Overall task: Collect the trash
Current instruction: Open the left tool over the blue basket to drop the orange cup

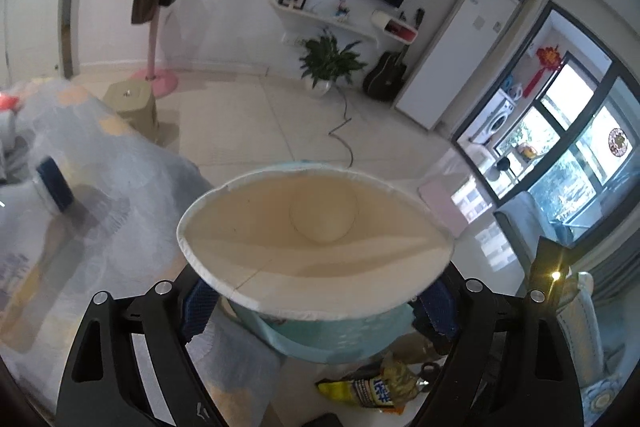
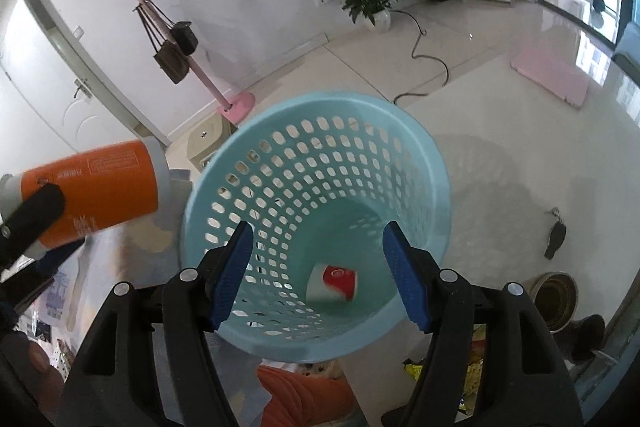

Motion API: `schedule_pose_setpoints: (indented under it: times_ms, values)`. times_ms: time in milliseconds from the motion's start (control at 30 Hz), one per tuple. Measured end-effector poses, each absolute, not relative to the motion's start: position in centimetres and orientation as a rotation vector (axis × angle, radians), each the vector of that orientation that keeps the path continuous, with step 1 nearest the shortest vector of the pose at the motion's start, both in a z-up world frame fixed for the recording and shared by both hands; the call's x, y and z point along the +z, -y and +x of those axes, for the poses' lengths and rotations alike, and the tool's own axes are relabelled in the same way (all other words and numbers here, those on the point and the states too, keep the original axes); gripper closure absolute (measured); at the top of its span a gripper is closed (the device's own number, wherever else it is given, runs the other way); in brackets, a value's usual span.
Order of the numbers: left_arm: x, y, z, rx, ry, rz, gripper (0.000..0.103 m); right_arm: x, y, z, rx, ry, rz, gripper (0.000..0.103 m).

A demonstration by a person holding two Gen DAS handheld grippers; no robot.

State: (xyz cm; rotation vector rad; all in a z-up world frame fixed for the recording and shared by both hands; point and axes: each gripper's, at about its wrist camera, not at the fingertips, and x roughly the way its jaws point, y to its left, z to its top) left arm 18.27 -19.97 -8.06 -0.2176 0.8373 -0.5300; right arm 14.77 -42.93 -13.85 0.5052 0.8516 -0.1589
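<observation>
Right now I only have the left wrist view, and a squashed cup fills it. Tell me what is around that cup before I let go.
Observer: In the right wrist view, the orange paper cup held by the left tool appears left of the rim of a light blue perforated plastic basket, not over its mouth.
Operator: Say what's in the basket.
Observer: One red-and-white paper cup lies on its side at the bottom.
Operator: Report the right tool.
Observer: The right tool is open and empty, above the basket's mouth.
</observation>
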Motion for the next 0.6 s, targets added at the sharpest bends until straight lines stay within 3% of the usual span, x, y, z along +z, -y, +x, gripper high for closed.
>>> schedule_pose_setpoints:
  times_ms: [200, 433, 600]
  values:
    - [-6.9, 20.5, 18.0, -0.541, -0.772, -0.186, 0.021, -11.3, 41.5, 13.7, -0.154, -0.799, 0.446, 0.039]
    - [-10.1, 22.2, 21.4, -0.542, -0.881, -0.173, 0.021, -10.9, 41.6, 12.5, -0.181, -0.802, 0.421, 0.039]
    - [-10.4, 22.1, 20.9, -0.522, -0.893, -0.120, 0.016, -11.0, 41.9, 12.7, -0.189, -0.810, 0.404, 0.039]
